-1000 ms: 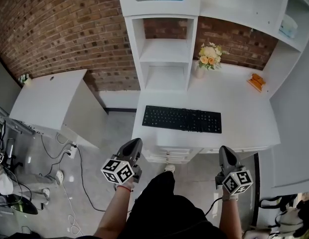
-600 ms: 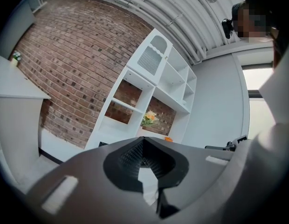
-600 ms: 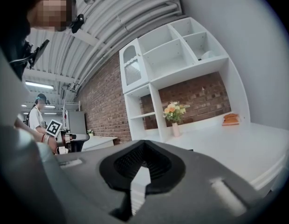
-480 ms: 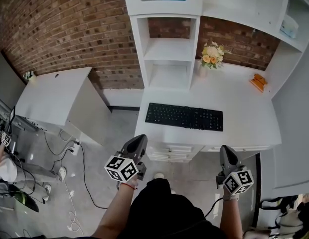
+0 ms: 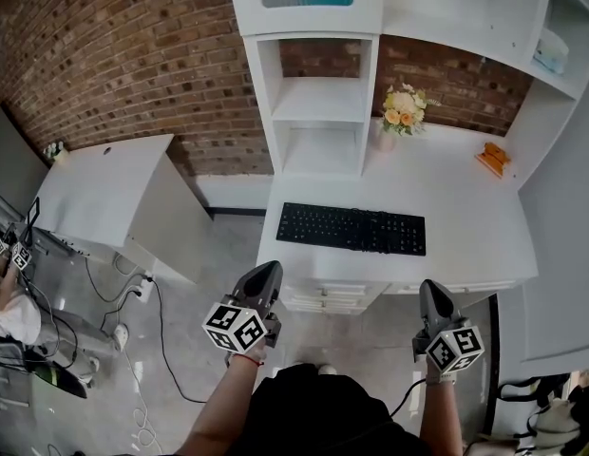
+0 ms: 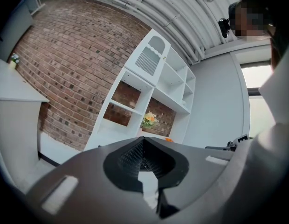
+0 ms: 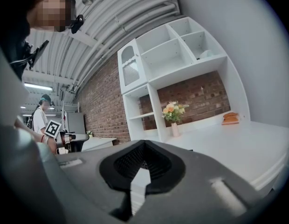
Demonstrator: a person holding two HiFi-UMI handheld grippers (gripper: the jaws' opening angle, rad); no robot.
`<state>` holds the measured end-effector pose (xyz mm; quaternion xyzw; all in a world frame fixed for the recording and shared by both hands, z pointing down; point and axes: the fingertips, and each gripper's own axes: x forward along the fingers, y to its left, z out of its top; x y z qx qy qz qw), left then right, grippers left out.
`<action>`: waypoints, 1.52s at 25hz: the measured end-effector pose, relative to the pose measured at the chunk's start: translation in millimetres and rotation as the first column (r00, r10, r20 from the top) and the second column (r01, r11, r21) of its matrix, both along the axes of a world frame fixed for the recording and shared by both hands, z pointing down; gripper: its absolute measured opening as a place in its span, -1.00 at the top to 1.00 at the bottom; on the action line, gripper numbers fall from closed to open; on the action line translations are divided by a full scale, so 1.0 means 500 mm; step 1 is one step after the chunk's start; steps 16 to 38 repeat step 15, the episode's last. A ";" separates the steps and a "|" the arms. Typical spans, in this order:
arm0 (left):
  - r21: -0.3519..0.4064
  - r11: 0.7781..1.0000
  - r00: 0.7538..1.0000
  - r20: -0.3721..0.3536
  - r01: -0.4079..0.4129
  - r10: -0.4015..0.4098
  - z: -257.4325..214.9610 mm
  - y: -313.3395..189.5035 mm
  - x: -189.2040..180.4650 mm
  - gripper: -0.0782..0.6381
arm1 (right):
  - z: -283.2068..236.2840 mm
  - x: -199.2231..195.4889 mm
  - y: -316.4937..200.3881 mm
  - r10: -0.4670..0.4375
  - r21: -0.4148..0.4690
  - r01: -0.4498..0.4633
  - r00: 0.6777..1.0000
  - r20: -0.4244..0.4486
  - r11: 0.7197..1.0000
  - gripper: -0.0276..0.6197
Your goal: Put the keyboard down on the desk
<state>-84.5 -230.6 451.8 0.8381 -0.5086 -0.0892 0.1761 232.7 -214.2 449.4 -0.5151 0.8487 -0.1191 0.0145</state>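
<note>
A black keyboard (image 5: pixel 351 228) lies flat on the white desk (image 5: pixel 465 212), near its front edge. Both grippers hang in front of the desk, short of it and apart from the keyboard. My left gripper (image 5: pixel 268 273) is shut with nothing in it, below the desk's left corner. My right gripper (image 5: pixel 430 290) is shut and empty too, below the desk's right front edge. In the left gripper view the jaws of the left gripper (image 6: pixel 143 146) meet, and the right gripper (image 7: pixel 144 149) shows the same in its own view. The keyboard is hidden in both gripper views.
A vase of flowers (image 5: pixel 401 110) and an orange object (image 5: pixel 490 155) stand at the back of the desk. White shelves (image 5: pixel 318 103) rise behind it against a brick wall. A white cabinet (image 5: pixel 114 198) stands left. Cables (image 5: pixel 147 331) lie on the floor. Another person (image 7: pixel 42 120) stands far left.
The left gripper has drifted slightly right, toward the desk's left corner. The right gripper and keyboard have stayed where they were. The view shifted a little.
</note>
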 end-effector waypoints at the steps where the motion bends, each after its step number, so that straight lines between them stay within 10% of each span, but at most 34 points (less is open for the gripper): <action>1: 0.016 1.000 1.000 0.009 0.010 -0.010 -0.004 0.001 -0.004 0.79 | 0.002 -0.002 -0.001 -0.001 -0.001 0.001 1.000 0.002 1.000 0.92; 38: 0.011 1.000 1.000 0.001 0.010 -0.010 0.021 -0.005 -0.049 0.79 | 0.021 -0.054 -0.018 0.002 -0.016 -0.002 1.000 0.002 1.000 0.92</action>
